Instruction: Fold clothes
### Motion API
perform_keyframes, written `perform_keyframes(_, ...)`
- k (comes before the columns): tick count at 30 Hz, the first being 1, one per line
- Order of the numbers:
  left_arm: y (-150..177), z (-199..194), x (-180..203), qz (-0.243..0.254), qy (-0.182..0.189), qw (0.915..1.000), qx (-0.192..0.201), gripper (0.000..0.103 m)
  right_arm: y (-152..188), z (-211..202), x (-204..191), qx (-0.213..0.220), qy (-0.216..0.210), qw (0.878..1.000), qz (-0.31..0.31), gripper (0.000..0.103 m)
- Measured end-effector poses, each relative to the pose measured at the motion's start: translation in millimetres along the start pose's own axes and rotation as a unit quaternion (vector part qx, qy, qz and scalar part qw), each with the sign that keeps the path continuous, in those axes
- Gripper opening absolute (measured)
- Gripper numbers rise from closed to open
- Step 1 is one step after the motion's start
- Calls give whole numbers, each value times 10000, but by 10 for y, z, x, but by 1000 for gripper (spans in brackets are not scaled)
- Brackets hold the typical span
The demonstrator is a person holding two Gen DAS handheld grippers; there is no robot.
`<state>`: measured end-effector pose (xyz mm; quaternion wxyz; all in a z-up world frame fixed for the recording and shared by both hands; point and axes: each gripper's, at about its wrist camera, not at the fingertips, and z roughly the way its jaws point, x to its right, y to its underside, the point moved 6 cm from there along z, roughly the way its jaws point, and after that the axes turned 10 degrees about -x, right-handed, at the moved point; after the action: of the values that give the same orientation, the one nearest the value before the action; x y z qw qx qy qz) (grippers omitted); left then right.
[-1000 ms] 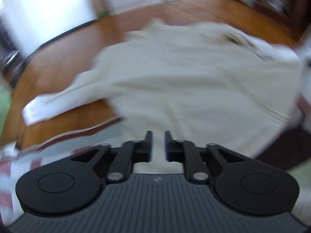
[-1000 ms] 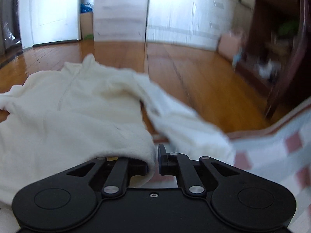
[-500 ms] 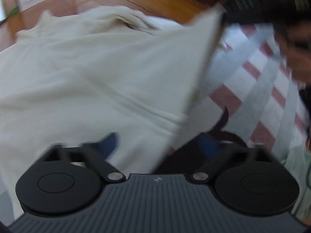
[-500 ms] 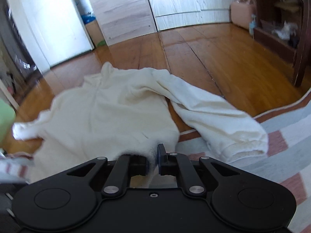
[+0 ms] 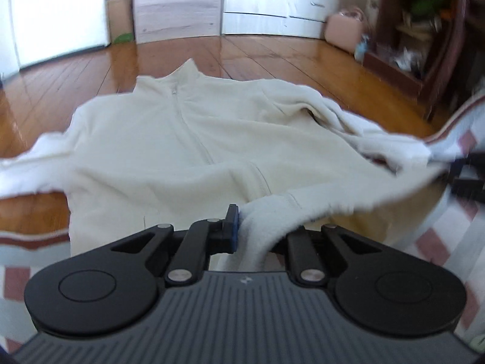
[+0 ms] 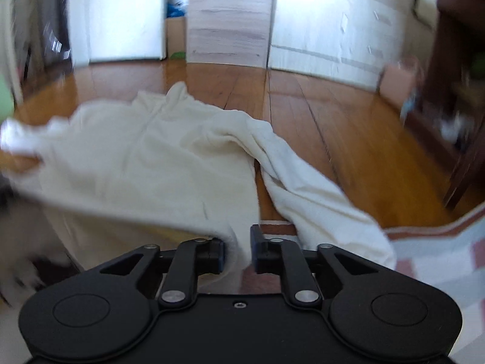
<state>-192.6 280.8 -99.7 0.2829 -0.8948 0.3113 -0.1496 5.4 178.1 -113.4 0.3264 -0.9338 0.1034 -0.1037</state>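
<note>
A cream fleece zip jacket [image 5: 194,151] lies front up on the wooden floor, collar far from me, sleeves spread to both sides. My left gripper [image 5: 251,230] is shut on the jacket's bottom hem, which bunches over its right finger. My right gripper [image 6: 238,248] is shut on the hem near the other corner of the jacket [image 6: 145,163]. The hem is lifted and stretched between the two grippers. The right sleeve [image 6: 318,200] trails onto the rug.
A striped red, white and grey rug [image 5: 439,236] lies under the near edge. Wooden floor [image 5: 272,57] stretches beyond. White cabinets [image 5: 266,0] and a cardboard box [image 5: 119,18] stand at the back. A dark shelf [image 5: 424,30] and a pink bag [image 5: 345,30] stand at right.
My left gripper opened, swung to the hem and shut on it. My right gripper kept its hold on the hem. The hem is now lifted between both.
</note>
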Motion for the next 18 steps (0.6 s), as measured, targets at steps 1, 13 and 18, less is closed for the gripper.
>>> perform_keyframes(1,20,-2,-28,-70,45,10000,-14,11,71,24,-69,-29,-26,10000,19,31)
perform_keyframes(13,106,101,-20,-357,300,9988,-179,11,707,422,18,-861,-1133,9695,1994,57)
perform_keyframes(18,123,115,-32,-495,356,9979,-214,12,767,436,60,-662,-1608,9544,2428,57)
